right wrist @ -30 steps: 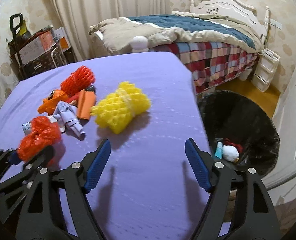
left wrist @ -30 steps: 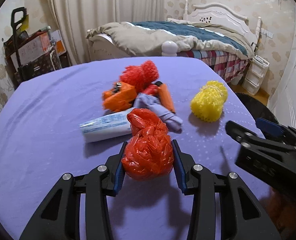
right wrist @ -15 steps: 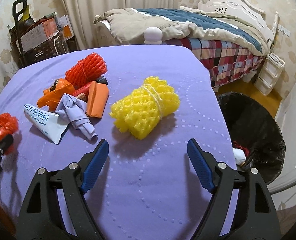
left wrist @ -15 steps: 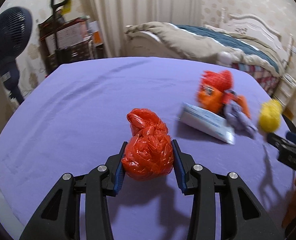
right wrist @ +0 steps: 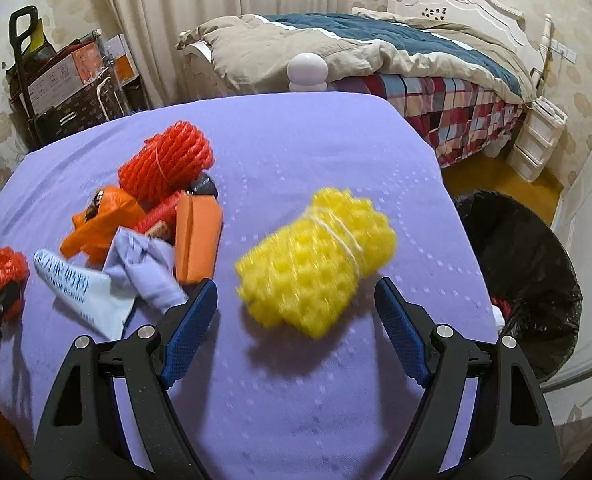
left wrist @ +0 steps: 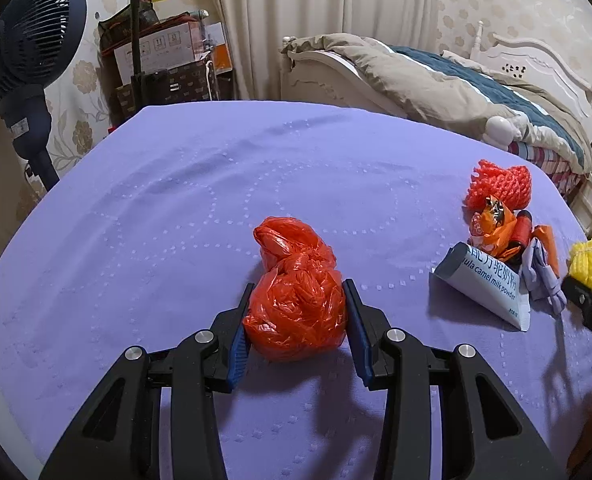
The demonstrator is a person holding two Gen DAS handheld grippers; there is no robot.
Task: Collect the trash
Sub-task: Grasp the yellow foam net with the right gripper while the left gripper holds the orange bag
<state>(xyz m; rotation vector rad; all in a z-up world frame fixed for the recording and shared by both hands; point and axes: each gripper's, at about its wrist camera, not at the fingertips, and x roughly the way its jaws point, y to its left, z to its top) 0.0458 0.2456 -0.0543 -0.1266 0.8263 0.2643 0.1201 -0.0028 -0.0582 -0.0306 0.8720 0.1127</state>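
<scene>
My left gripper is shut on a crumpled red plastic bag, its blue pads pressing both sides, above the purple tablecloth. In the right wrist view my right gripper stands open, its fingers just short of a yellow foam net roll on the cloth. Left of the roll lies a heap: a red foam net, orange wrappers, a lilac crumpled cloth and a white milk powder sachet. The red bag shows at that view's far left.
A black-lined trash bin stands off the table's right edge with some trash inside. A bed lies beyond the table. A fan and stacked boxes stand at the back left.
My left gripper has carried the red bag leftward away from the heap and turned; the heap now sits far right in its view. My right gripper has closed in on the yellow roll.
</scene>
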